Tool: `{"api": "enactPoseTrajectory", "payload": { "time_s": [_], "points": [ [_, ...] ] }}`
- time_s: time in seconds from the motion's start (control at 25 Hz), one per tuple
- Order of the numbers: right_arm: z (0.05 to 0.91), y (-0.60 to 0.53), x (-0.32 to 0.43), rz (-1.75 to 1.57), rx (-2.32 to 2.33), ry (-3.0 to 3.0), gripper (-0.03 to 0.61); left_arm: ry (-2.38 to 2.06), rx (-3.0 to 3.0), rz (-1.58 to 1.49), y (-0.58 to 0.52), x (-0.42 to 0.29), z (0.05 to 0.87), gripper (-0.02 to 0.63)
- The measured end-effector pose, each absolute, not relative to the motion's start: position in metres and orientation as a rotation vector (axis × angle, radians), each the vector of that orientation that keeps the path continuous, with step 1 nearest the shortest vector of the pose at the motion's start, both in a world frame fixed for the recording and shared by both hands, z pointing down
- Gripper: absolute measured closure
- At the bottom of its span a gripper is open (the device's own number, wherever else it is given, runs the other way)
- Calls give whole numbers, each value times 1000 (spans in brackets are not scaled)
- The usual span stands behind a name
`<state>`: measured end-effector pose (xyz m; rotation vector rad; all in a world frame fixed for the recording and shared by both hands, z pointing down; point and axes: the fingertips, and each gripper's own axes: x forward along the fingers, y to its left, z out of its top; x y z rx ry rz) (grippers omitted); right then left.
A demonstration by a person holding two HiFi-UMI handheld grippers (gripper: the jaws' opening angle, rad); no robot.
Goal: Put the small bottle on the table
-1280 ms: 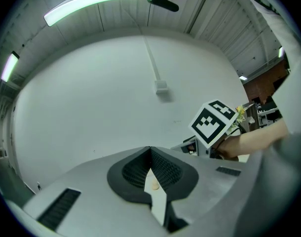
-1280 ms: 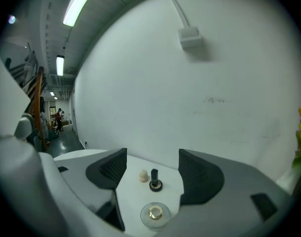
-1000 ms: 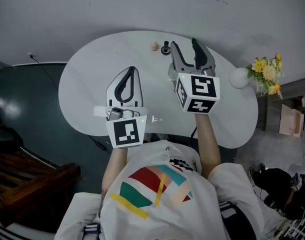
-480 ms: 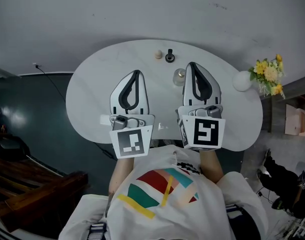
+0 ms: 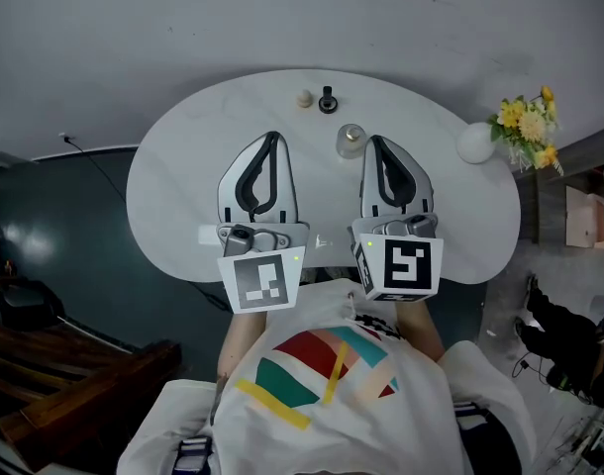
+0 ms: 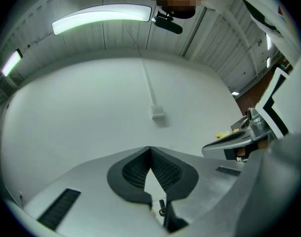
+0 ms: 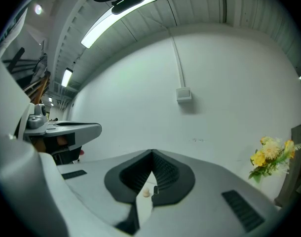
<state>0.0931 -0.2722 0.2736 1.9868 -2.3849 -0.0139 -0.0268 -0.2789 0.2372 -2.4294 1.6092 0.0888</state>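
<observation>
Arms tucked close, you hold the left gripper (image 5: 271, 139) and right gripper (image 5: 372, 142) side by side, pointing to 12 o'clock over the table (image 5: 183, 196), both clenched on nothing. The bottle (image 5: 352, 140) stands on the table, just beside the right tips at their 9 o'clock. The cubes (image 5: 401, 265) show black-and-white square markers.

Bottle: the small bottle (image 5: 352, 140) is short and see-through, with a pale round top (it is too small to see more).
Pose: it looks like it is standing up.
Place: it is on the white table (image 5: 183, 186), a little right of the middle and closer to the far edge than the near one.
Touching: it touches only the table top and stands by itself.
Table: it is white and smooth, with a round, bean-like edge.
</observation>
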Motion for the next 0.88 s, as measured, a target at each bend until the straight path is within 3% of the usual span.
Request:
{"api": "enactPoseTrajectory", "payload": {
  "time_s": [0.88],
  "points": [
    [278,-264,109,-12,2027,-2320,568,1600,-2458,97,-278,-23,238,598]
  ]
}}
